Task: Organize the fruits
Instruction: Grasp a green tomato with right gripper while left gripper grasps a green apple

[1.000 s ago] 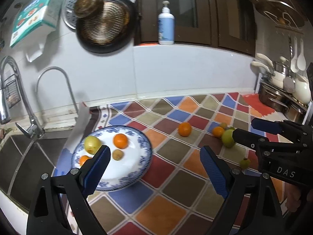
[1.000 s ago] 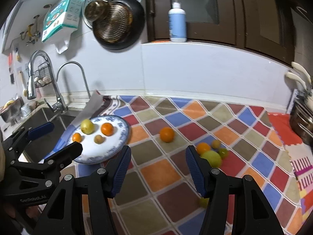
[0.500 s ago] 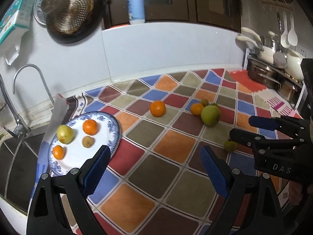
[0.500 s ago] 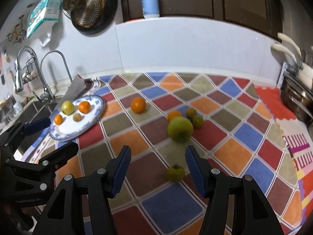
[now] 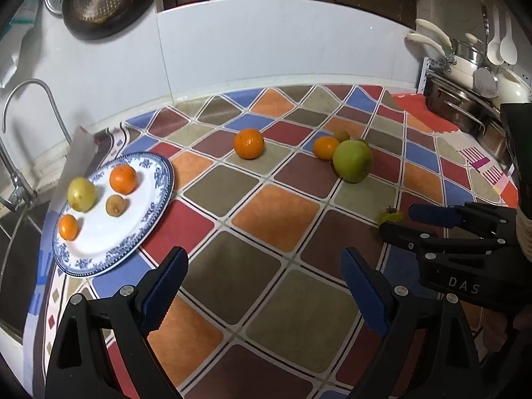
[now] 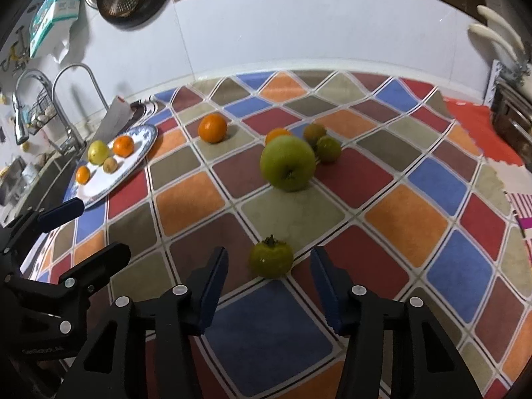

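Left wrist view: the black left gripper with blue pads (image 5: 262, 286) hangs wide open and empty above the multicoloured diamond-patterned counter mat (image 5: 276, 212). To its left sits a white, blue-rimmed ceramic plate (image 5: 159, 199) carrying a yellow-green round fruit (image 5: 81, 194), a larger orange (image 5: 123, 178), a small orange (image 5: 68, 227) and a small brown fruit (image 5: 115, 205). Loose on the mat lie a lone orange (image 5: 249, 143) and, farther right, a large green apple (image 5: 352, 161) touching another orange (image 5: 326, 148). The right gripper (image 5: 395, 219) reaches in from the right, its tips at a small green persimmon (image 5: 389, 216) (mostly hidden behind them).

Right wrist view: the right gripper (image 6: 269, 279) is spread wide, holding nothing, with the small green persimmon (image 6: 271, 259) on the mat just ahead, between its fingertips but apart from both. Beyond it, the large green apple (image 6: 287, 162) rests beside two small green fruits (image 6: 327, 148). The left gripper (image 6: 89, 229) shows at left, near the plate (image 6: 146, 139).
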`<state>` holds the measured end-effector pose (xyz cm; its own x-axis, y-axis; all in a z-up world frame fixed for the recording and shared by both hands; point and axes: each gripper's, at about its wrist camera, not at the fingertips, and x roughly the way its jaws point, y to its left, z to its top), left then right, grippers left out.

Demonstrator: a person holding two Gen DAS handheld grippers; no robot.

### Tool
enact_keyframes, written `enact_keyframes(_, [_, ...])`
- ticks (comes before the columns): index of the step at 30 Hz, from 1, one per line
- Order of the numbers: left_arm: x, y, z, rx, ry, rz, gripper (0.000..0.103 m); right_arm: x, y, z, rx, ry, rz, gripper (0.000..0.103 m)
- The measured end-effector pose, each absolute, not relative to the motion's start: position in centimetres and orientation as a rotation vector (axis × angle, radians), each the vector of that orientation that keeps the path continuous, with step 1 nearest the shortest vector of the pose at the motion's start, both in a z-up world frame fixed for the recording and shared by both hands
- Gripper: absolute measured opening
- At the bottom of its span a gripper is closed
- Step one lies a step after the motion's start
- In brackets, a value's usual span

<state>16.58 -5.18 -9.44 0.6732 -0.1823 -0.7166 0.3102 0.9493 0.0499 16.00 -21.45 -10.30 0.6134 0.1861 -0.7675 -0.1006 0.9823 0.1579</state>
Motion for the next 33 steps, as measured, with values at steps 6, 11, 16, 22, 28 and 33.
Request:
enact_keyframes(6, [17.0,-5.5,-10.4,0.171,0.812,-0.278,0.093,16.6,-21.5,-11.2,0.105,0.922,0.191,0.039])
enact_keyframes(11, [17.5,-5.8,-10.6,0.172,0.818,-0.279,0.093,17.0,-21.6,-11.4,0.095,0.924,0.189,0.032])
enact_keyframes(16, [17.9,-6.4,-10.2,0.173,0.803,-0.29,0.093,17.0,-21.8,-11.4,0.089,0.923,0.195,0.031])
enact_keyframes(22, [18.6,-8.0,-9.1,0.172,0.767,-0.322,0.093,16.9,-22.9,-10.3,0.098,0.888,0.177,0.031])
enact_keyframes(28, [19.8,-10.5,-8.3,0.173,0.735,-0.368,0.093,17.1,-25.2,-9.2,0.098,0.845,0.128,0.031])
enact_keyframes(33, [21.4,-12.9,-8.4,0.16,0.738,-0.403,0.09,17.7,-27.3,-8.6,0.109,0.821,0.088,0.031])
